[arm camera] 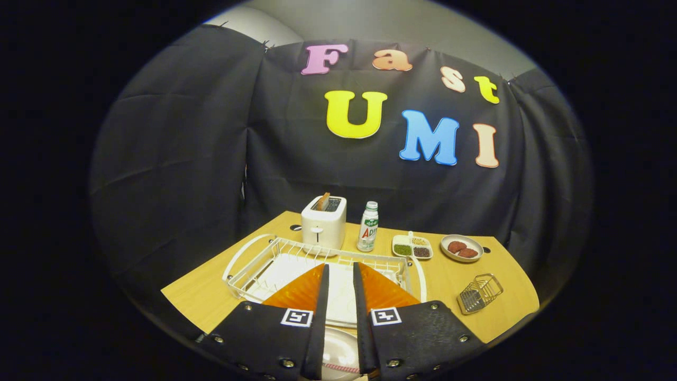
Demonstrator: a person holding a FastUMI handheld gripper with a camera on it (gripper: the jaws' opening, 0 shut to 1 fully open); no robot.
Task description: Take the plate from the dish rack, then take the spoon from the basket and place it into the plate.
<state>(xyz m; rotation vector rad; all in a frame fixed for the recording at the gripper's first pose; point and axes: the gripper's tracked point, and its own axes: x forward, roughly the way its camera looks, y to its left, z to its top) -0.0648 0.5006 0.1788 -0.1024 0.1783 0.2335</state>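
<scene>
The hand-held gripper (341, 275) hangs over the near edge of the wooden bench (201, 296), its two fingers drawn close together with a narrow gap between them and nothing pinched there. Below the gap, near the base of the fingers, a pale rounded surface shows that may be the plate (338, 352); a thin red-and-white striped strip lies across its near side, and most of it is covered by the gripper body, so I cannot tell more.

Just ahead of the fingertips stands one white wire dish rack (248, 262), running along the near-left part of the bench with a pale tray under it; its slots look bare from here. Behind the rack, toward the far left corner, sits one white toaster (323, 225) with one slice of bread (323, 201) sticking up from a slot. Just right of the toaster stands one small bottle (368, 227), upright, with a white cap.

Further right along the far edge lies one divided white dish (412, 247) with several small compartments of dark and green bits, and beside it one round bowl (461, 247) holding two reddish-brown lumps. Nearer the right edge, well apart from the rack, one small wire basket (480, 292) lies tilted on the bench; whether a spoon is inside is too small to make out.
</scene>
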